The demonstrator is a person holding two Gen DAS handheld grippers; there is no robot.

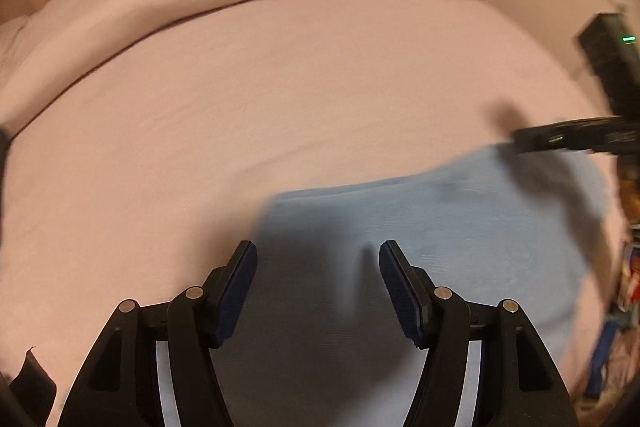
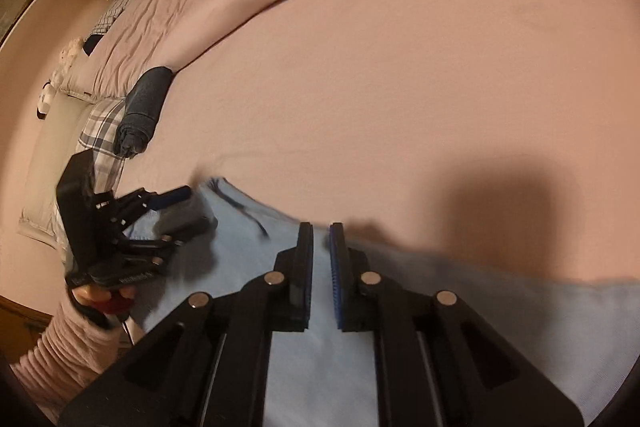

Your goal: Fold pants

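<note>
Both grippers are matte black plastic with angular linkage arms, each arm carrying 2 round silver pivot pins. The left gripper [image 1: 318, 287] has dark blue ribbed pads on its fingers [image 1: 240, 291]; the right gripper [image 2: 321, 275] has similar blue ridged pads. A small green light glows on the right unit's housing. The person's left sleeve [image 2: 68, 343] is pale pink ribbed knit.

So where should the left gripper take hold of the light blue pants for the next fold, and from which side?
Probably at the far straight edge of the light blue pants, near its corner. There the cloth lies flat on the pink bedsheet with an open border, so the open left gripper could come down from above, one finger sliding under that edge.
</note>
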